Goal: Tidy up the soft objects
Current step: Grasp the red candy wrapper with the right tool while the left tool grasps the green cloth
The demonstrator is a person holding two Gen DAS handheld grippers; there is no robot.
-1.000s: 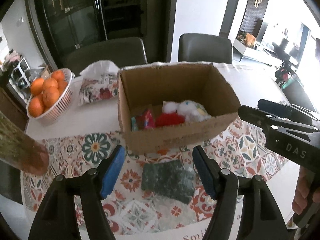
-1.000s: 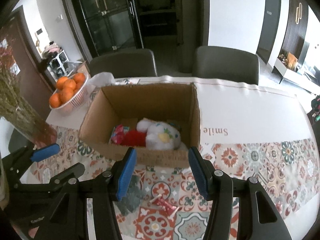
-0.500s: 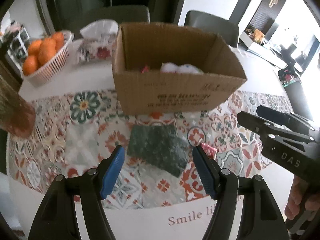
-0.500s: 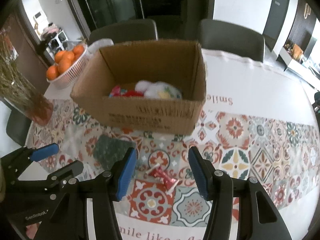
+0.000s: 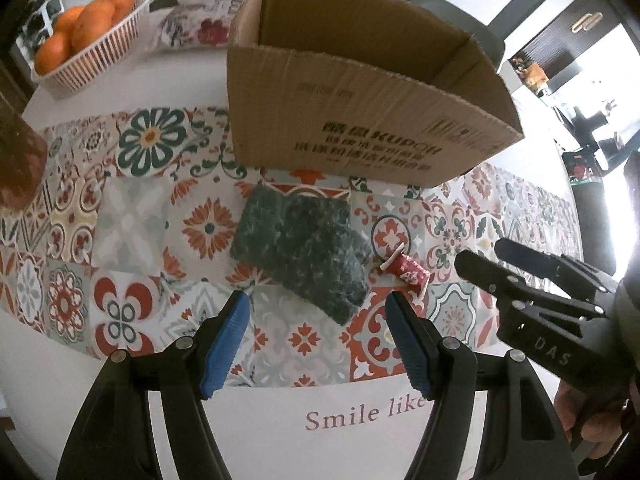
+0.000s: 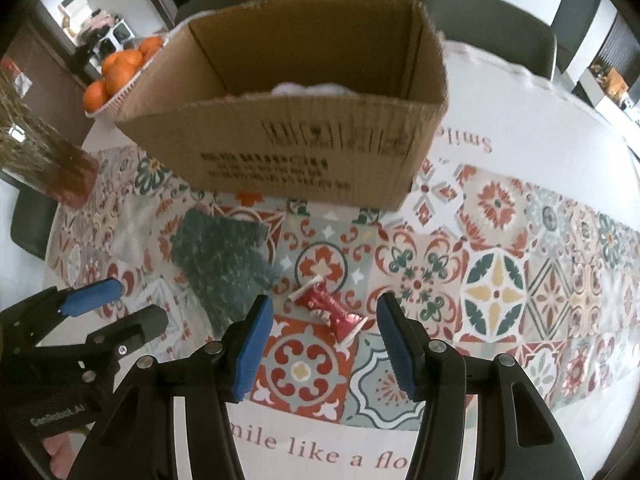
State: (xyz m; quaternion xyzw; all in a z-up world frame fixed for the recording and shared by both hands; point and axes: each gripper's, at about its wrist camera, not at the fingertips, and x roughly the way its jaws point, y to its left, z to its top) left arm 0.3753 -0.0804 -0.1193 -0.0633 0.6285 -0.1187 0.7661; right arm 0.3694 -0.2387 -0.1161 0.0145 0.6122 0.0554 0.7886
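The left gripper [image 5: 318, 312] stands with its ribbed blue pads [image 5: 228, 336] apart and nothing between them, low in the frame, just below a dark green knitted cloth [image 5: 304, 244] lying rumpled on the tiled-pattern tablecloth [image 5: 128, 216]; the right gripper [image 6: 322, 318] likewise has its pads spread and empty, poised over a small red crinkled wrapper [image 6: 330, 310] with white twisted ends at lower centre; the cloth sits left of that wrapper, near but apart; above both, at upper centre, stands an open corrugated cardboard box [image 6: 304, 152] with printed lettering on its front wall, something white and fluffy [image 6: 304, 89] just showing over the rim; at upper left a white ribbed basket [image 5: 94, 56] holds smooth oranges [image 5: 88, 26]; a floral tissue pack [image 5: 196, 28] lies beside it.
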